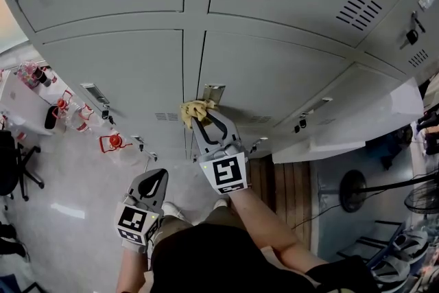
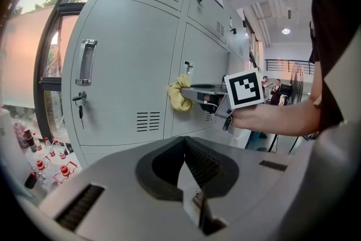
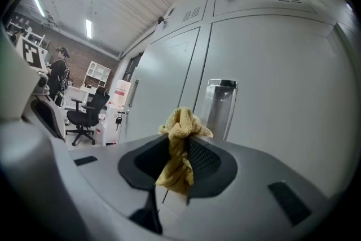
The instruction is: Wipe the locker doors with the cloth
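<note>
Grey locker doors (image 1: 274, 72) fill the head view. My right gripper (image 1: 200, 119) is shut on a yellow cloth (image 1: 194, 110) and holds it at the door, just beside a recessed handle (image 1: 214, 90). In the right gripper view the cloth (image 3: 179, 144) is bunched between the jaws, with the handle (image 3: 220, 107) right behind it. My left gripper (image 1: 156, 173) hangs low near my body, shut with nothing in it, well back from the doors. The left gripper view shows its closed jaws (image 2: 183, 141), the cloth (image 2: 179, 93) and the right gripper's marker cube (image 2: 243, 89).
A locker door (image 1: 357, 127) stands open at the right. Red items (image 1: 113, 142) lie on the floor at the left, near an office chair (image 1: 14, 168). A floor fan (image 1: 357, 190) stands at the right. A key (image 2: 80, 100) hangs in a lock.
</note>
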